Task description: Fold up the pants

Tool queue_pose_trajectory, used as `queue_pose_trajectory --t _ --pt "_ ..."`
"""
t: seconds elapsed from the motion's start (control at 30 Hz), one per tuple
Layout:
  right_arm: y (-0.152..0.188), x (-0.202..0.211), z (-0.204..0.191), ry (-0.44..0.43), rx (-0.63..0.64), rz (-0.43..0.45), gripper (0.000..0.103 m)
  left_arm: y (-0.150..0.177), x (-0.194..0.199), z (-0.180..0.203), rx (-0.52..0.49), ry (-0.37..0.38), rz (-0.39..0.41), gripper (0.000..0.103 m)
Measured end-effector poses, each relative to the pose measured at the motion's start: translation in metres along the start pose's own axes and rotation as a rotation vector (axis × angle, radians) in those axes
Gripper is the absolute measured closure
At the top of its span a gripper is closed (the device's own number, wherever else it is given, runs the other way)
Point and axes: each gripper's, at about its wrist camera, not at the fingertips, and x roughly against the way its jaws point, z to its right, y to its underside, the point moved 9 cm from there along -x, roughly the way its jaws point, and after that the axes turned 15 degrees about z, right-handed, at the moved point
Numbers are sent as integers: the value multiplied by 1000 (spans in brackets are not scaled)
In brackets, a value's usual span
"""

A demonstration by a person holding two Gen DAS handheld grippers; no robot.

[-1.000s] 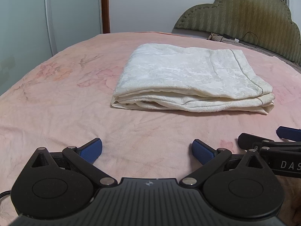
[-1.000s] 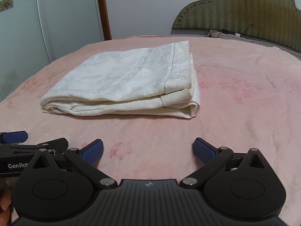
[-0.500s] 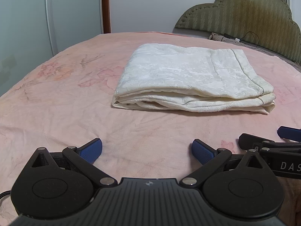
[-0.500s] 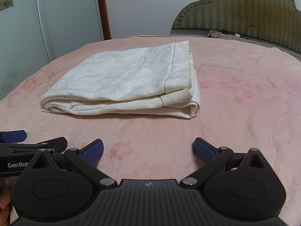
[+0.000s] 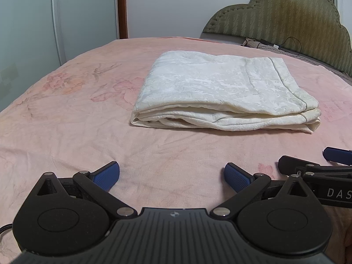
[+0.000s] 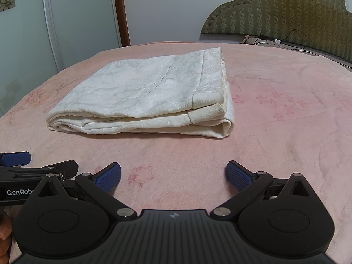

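Observation:
The cream white pants point(image 5: 220, 92) lie folded into a flat rectangular stack on the pink bedspread point(image 5: 66, 118); they also show in the right wrist view point(image 6: 145, 96). My left gripper point(image 5: 172, 176) is open and empty, low over the bedspread and well short of the stack's near edge. My right gripper point(image 6: 173, 176) is open and empty, equally short of the stack. Each gripper shows at the edge of the other's view: the right one point(image 5: 330, 160) and the left one point(image 6: 26, 162).
An olive padded headboard point(image 5: 286, 19) stands at the back right, with a cable point(image 5: 290, 44) and small items at its foot. Pale wardrobe doors point(image 6: 55, 22) and a brown door frame point(image 6: 121, 11) stand beyond the bed's far left edge.
Both grippers have drifted very slightly; the views are almost unchanged. The pants have not moved.

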Motion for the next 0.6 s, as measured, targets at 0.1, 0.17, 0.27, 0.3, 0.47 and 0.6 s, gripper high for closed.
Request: queue_pose_trajectory --t 0.1,0.17,0.27,0.3,0.47,0.6 --pt "0 0 0 0 0 0 0 0 0 0 1 1 0 0" --pt "0 0 0 0 0 0 0 0 1 0 2 3 1 0" --pt "0 0 0 0 0 0 0 0 1 0 3 3 2 0" --pt "0 0 0 0 0 0 0 0 1 0 3 4 1 0" --pt "0 0 0 0 1 0 0 0 1 0 3 4 2 0" --pt "0 0 0 0 1 0 0 0 1 0 8 8 4 0"
